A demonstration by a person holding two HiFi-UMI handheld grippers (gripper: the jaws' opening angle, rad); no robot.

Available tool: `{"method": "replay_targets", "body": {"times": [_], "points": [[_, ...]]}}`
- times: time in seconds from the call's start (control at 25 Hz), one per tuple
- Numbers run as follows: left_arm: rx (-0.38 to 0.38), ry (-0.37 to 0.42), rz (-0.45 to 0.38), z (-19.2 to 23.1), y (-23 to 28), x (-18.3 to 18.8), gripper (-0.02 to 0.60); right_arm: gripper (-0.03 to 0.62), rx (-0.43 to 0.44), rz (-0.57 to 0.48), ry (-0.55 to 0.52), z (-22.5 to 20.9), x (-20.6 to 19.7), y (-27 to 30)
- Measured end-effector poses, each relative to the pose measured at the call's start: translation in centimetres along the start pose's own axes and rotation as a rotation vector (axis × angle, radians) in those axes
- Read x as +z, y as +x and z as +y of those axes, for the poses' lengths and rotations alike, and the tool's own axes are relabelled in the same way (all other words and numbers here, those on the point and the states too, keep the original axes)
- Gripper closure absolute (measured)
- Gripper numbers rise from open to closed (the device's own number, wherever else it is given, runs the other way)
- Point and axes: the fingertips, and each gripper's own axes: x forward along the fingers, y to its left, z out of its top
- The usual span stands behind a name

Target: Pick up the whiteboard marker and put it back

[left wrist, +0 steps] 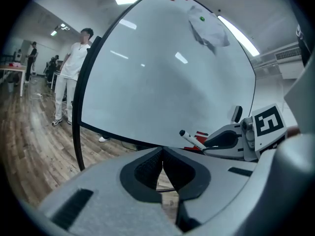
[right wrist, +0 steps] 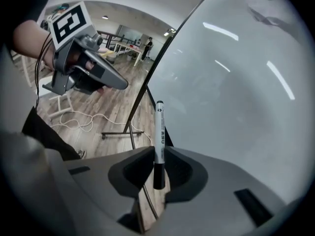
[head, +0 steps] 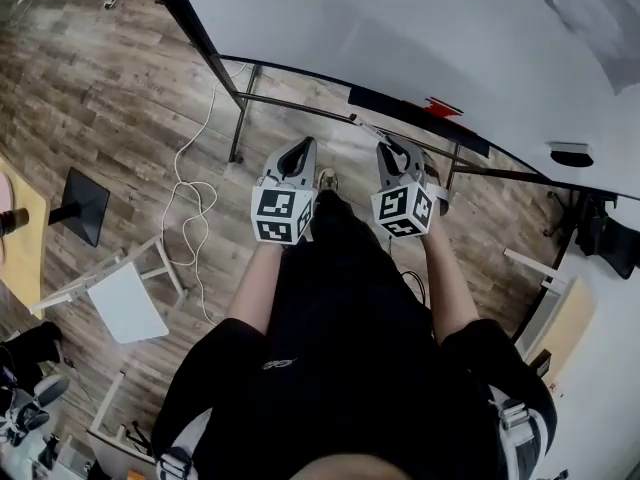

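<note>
1. White along its barrel and black at the near end, the whiteboard marker [right wrist: 159,127] stands between the jaws of the right gripper [right wrist: 158,150], which are closed on it.
2. In the right gripper view the marker's black end sits down in the hollow between the jaws. The white barrel runs out past the jaw tips, upright in the picture.
3. The marker points toward the edge of the whiteboard [right wrist: 236,82], and I cannot tell whether it touches the board.
4. The left gripper [left wrist: 162,155] has its jaws brought together at the tips, with nothing between them. Only wood floor [left wrist: 34,146] shows through the small gap behind the tips.
5. From the left gripper view, the right gripper is off to the right with the marker sticking out of it toward the lower edge of the board, next to something red there.
6. In the head view both grippers are held side by side in front of the person, near each other, just short of the board's lower edge.
7. A white cable [head: 190,193] lies looped on the floor to the left.
</note>
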Motion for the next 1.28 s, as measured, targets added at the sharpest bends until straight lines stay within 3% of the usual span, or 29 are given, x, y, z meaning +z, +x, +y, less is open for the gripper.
{"method": "replay_targets", "body": {"times": [0.32, 0.6, 0.88, 1.28], "points": [[0.073, -0.024, 0.033, 0.9, 2.7, -2.4, 0.574, 0.537, 0.042, 0.071, -0.169, -1.4, -1.9, 4.2], [0.106, -0.011, 0.06, 0.7, 4.2, -3.5, 0.574, 0.536, 0.108, 0.147, -0.171, -2.1, -4.0, 7.4], [0.144, -0.012, 0.074, 1.2, 4.7, -3.4, 0.574, 0.537, 0.124, 0.202, -0.323, -2.2, -5.3, 10.0], [0.17, -0.031, 0.089, 1.9, 4.6, -3.5, 0.574, 0.536, 0.167, 0.242, -0.363, -2.0, -6.4, 11.5]]}}
